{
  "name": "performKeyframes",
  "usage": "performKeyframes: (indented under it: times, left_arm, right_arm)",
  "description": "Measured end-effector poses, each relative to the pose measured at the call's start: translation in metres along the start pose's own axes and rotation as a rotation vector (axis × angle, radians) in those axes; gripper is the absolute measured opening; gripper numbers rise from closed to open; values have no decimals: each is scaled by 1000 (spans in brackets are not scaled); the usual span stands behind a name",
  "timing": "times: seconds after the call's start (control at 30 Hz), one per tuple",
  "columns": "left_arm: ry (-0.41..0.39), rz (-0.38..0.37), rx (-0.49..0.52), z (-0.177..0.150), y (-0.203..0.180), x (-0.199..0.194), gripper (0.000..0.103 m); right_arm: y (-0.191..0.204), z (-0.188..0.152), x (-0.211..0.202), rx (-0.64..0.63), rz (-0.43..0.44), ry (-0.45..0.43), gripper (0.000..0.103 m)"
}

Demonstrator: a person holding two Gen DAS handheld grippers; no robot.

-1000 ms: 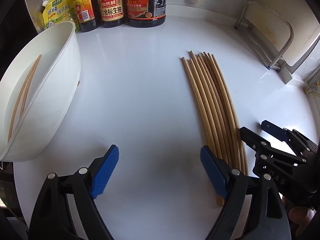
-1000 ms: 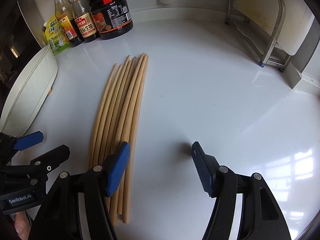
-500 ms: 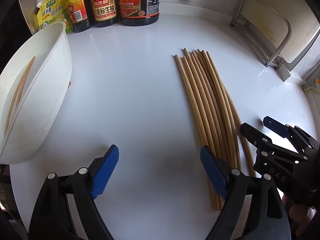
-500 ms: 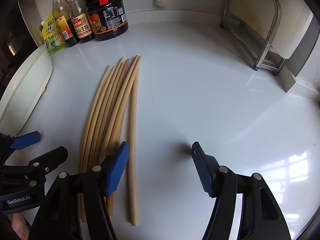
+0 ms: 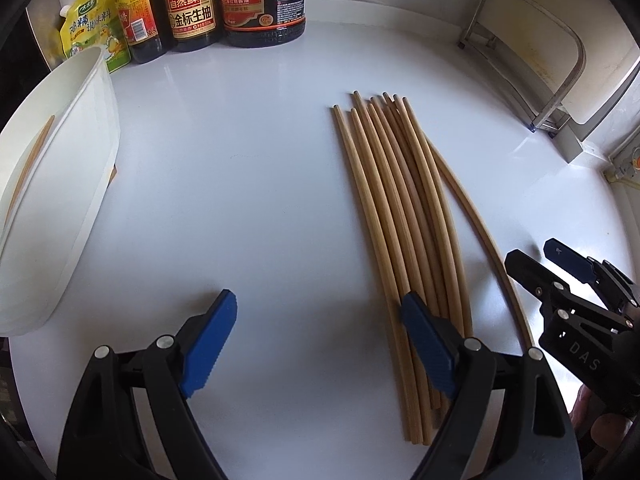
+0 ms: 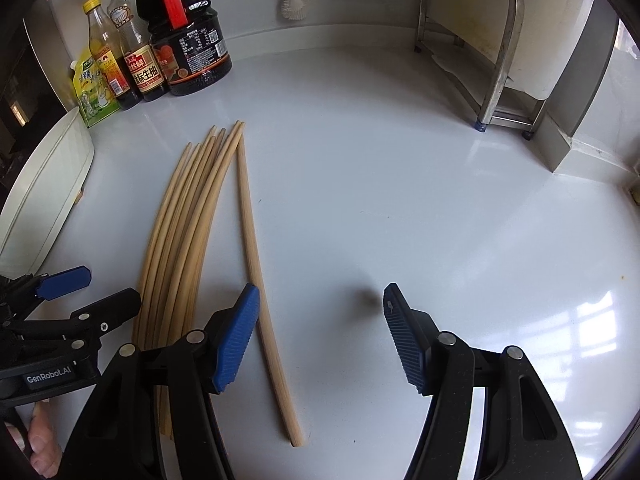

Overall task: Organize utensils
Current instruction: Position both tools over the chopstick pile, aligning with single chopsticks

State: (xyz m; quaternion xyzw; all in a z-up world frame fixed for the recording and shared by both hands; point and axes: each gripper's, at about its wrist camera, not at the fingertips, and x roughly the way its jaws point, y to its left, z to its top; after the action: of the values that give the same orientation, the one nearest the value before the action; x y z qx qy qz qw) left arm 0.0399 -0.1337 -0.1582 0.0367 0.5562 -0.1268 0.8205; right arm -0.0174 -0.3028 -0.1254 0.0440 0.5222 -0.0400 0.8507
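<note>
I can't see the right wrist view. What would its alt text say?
Open right gripper hovers over a white counter, one chopstick split from the chopstick bundle. Sauce bottles stand behind.

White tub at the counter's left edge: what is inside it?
The white tub holds at least one wooden chopstick leaning along its inner wall. Its floor is hidden by the near wall, so the count stays unclear.

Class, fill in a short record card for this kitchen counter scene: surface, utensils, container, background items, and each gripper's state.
surface: white countertop
utensils: bundle of chopsticks; one separated chopstick lying beside it
container: white bin holding chopsticks, at the left
background: sauce bottles, metal rack
left gripper: open, empty
right gripper: open, empty
</note>
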Motion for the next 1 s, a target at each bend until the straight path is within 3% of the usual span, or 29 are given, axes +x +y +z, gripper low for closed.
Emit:
performKeyframes:
  times: [0.1,0.23,0.67,0.8,0.9,0.93,1.0]
  left_arm:
    - [2,8,4,1,1,1,83]
    - [11,76,18,1,0,4,85]
    - [-22,110,8,17,6,8,83]
    - [-44,94,0,17,5,6,69]
    - [-56,81,13,17,2,4,55]
    - [-60,76,22,17,1,3,51]
    - [-61,65,36,18,-1,2,30]
  right_arm:
    - [2,0,0,0,4,-1,62]
    - [3,0,0,-7,5,-2,62]
    - [16,7,12,-79,-36,-17,61]
    - [22,8,14,-113,-34,-33,59]
    - [27,10,16,-134,-29,-41,50]
    - [29,11,16,-141,-22,-41,44]
    - [35,14,17,-160,-12,-38,29]
